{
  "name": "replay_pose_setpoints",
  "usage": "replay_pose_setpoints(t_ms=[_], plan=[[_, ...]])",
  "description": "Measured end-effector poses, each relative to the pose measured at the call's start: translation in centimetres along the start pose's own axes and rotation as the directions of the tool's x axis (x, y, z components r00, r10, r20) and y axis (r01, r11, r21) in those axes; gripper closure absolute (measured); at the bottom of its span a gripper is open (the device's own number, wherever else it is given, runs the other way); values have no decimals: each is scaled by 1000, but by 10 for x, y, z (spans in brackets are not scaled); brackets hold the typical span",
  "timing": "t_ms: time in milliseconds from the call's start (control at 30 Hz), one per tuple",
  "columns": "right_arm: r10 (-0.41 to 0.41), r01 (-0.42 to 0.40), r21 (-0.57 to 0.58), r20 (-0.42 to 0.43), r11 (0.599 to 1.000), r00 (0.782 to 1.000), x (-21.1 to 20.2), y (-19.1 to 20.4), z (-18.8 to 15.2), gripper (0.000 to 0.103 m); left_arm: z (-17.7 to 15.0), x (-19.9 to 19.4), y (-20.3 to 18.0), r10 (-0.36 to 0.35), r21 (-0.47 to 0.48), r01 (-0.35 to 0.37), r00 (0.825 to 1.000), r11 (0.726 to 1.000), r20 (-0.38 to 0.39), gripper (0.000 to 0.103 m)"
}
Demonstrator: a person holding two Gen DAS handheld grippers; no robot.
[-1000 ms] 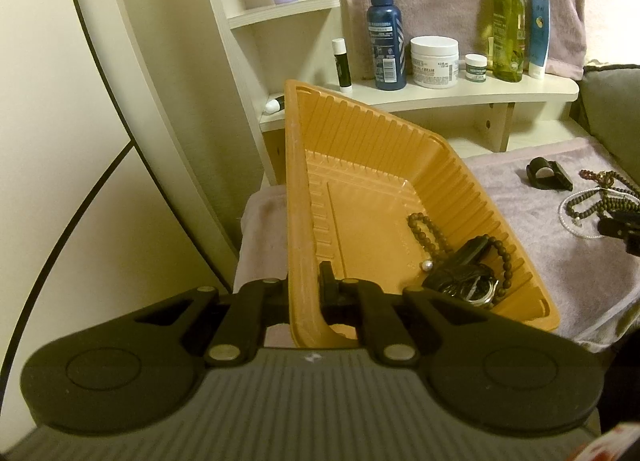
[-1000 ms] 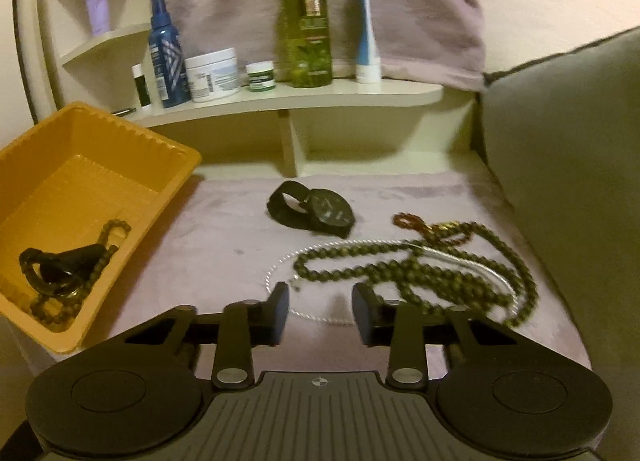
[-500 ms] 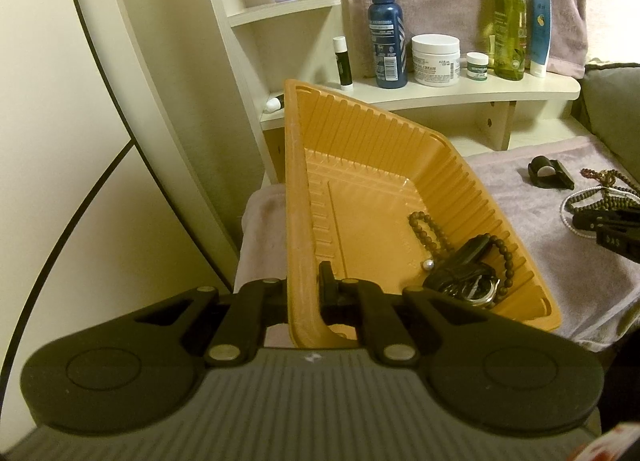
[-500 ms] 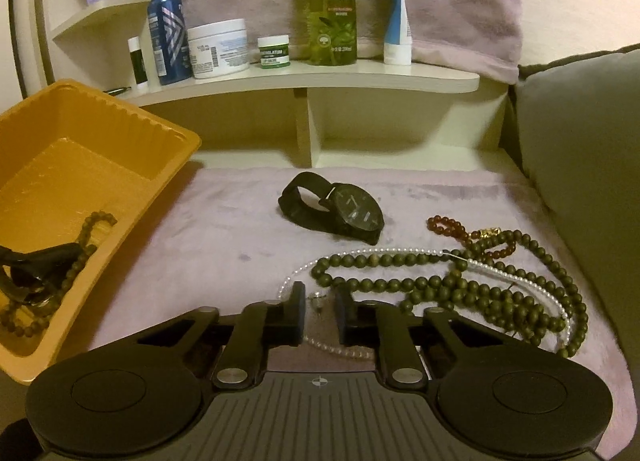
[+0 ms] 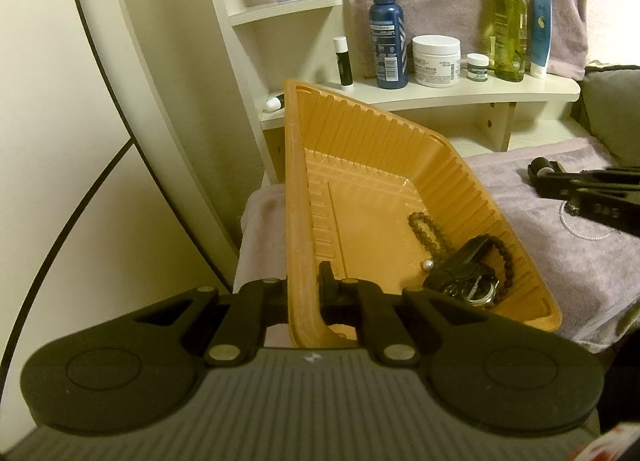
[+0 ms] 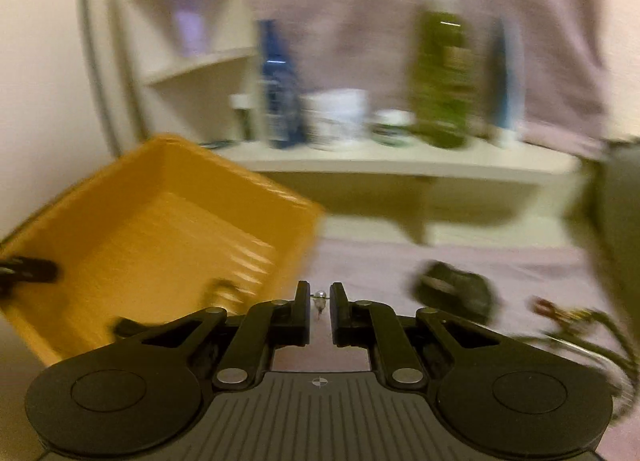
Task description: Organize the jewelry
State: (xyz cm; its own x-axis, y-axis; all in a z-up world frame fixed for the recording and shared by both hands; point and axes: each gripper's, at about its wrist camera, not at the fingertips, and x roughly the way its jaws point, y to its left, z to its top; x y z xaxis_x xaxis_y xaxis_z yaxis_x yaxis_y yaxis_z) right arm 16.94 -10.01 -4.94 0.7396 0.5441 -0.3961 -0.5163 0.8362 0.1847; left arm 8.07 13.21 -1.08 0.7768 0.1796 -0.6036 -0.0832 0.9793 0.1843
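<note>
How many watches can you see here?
2. One watch lies inside the orange tray beside a dark bead bracelet. A second watch rests on the purple cloth, blurred. More may be hidden.

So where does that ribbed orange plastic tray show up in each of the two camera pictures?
Left wrist view: the ribbed orange plastic tray fills the centre, its near wall clamped by the left gripper.
Right wrist view: the same tray sits at lower left, blurred, beside the right gripper.
Shared landmark: the dark blue spray bottle on the shelf behind.
</note>
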Motion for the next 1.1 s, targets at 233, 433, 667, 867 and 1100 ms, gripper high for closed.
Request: replay_pose_setpoints(t_ms=[233, 433, 667, 867, 1100], plan=[[65, -66, -57, -26, 996, 998, 29, 28, 4, 93, 0, 0, 0, -3, -4, 3, 1000, 1000, 1, 97], [85, -89, -77, -45, 993, 995, 43, 37, -1, 93, 0, 0, 0, -4, -5, 4, 1000, 1000, 1, 97], [74, -76, -46, -27, 996, 997, 26, 27, -8, 73, -1, 0, 0, -4, -6, 4, 1000, 1000, 1, 97], [-54, 56, 43, -29, 998, 998, -6, -9, -17, 73, -1, 0, 0, -5, -4, 5, 1000, 1000, 3, 97], [-259, 262, 59, -46, 963, 965, -44, -64, -33, 73, 0, 0, 0, -2, -1, 2, 1000, 1000, 5, 97]])
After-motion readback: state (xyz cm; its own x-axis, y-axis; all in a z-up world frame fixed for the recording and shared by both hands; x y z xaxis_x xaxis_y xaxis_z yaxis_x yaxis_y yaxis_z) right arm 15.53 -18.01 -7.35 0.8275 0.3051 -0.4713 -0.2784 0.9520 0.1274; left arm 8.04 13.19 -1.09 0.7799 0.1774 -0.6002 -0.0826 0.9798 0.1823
